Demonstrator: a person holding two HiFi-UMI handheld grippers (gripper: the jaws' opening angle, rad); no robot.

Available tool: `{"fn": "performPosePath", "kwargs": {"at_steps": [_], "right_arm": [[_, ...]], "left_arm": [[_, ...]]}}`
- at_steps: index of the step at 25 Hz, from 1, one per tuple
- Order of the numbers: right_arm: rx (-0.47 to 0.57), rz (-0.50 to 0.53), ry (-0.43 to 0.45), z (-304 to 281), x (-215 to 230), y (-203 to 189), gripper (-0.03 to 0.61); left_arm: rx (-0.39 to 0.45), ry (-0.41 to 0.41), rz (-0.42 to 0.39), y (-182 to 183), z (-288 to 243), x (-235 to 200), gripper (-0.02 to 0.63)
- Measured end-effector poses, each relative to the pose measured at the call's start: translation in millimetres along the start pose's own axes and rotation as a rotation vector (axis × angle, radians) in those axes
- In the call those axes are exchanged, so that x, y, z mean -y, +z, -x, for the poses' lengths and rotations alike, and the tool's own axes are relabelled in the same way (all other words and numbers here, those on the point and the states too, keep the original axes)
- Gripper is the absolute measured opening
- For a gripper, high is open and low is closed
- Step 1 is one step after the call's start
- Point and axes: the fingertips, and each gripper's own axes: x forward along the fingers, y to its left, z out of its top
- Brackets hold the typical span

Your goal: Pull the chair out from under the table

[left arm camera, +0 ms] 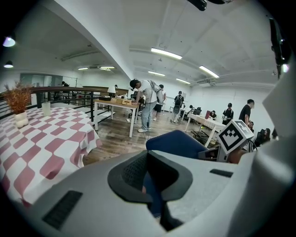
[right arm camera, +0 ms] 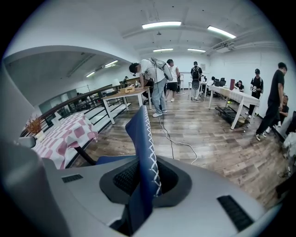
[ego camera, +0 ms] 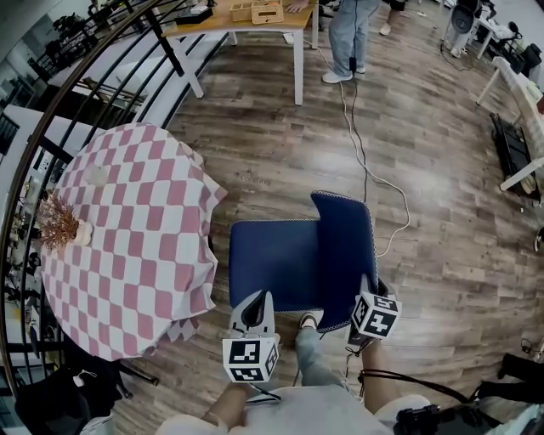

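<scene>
The blue chair (ego camera: 276, 262) stands just right of the round table under a pink-and-white checked cloth (ego camera: 127, 238), its seat clear of the cloth's edge. Its backrest (ego camera: 347, 251) is on the side away from the table. My right gripper (ego camera: 367, 293) is shut on the backrest's near edge; in the right gripper view the stitched blue edge (right arm camera: 142, 134) runs between the jaws (right arm camera: 145, 180). My left gripper (ego camera: 255, 313) sits at the seat's near edge, and blue fabric shows pinched between its jaws (left arm camera: 150, 185). The backrest (left arm camera: 178, 143) rises just beyond them.
A dried plant in a small vase (ego camera: 59, 223) stands on the checked table. A black railing (ego camera: 85, 93) curves behind it. A cable (ego camera: 365, 161) lies across the wooden floor beyond the chair. A wooden table (ego camera: 255, 21) and a standing person (ego camera: 348, 42) are farther off.
</scene>
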Motion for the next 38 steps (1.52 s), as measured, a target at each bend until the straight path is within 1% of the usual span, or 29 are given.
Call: {"fn": "performPosePath", "kwargs": {"at_steps": [7,12,14,18,23,25,27,29,32,38], "right_arm": [[-0.006,0.015,-0.003,2,14,-2,0.072],[-0.033,0.035,0.065,0,10,-3,0.083],[-0.041,0.029,0.075,0,8,-4,0.094],[-0.024,-0.034,0.046,7,10,-3,0.115],[0.001,-0.05,-0.019,19,16,4,0.124],[0.043,-0.048,-0.058,28,19,15,0.124],[0.109,-0.029,-0.093,39,16,34,0.123],[0.155,-0.003,-0.097,48,5,50,0.123],[0.22,0.033,-0.072,62,-20,67,0.121],[0.364,0.078,0.034,89,-93,104,0.115]], "left_arm": [[0.004,-0.02,-0.006,4,-8,12,0.003],[0.006,-0.026,-0.012,5,-7,13,0.003],[0.003,-0.028,-0.01,3,-5,12,0.003],[0.011,-0.038,-0.011,7,2,12,0.003],[0.042,-0.027,-0.015,17,16,1,0.003],[0.052,-0.017,-0.009,20,23,-7,0.003],[0.064,-0.007,-0.004,23,31,-16,0.003],[0.074,0.005,0.005,25,40,-25,0.003],[0.093,0.023,0.027,28,56,-39,0.003],[0.175,0.05,0.047,52,83,-72,0.003]]}}
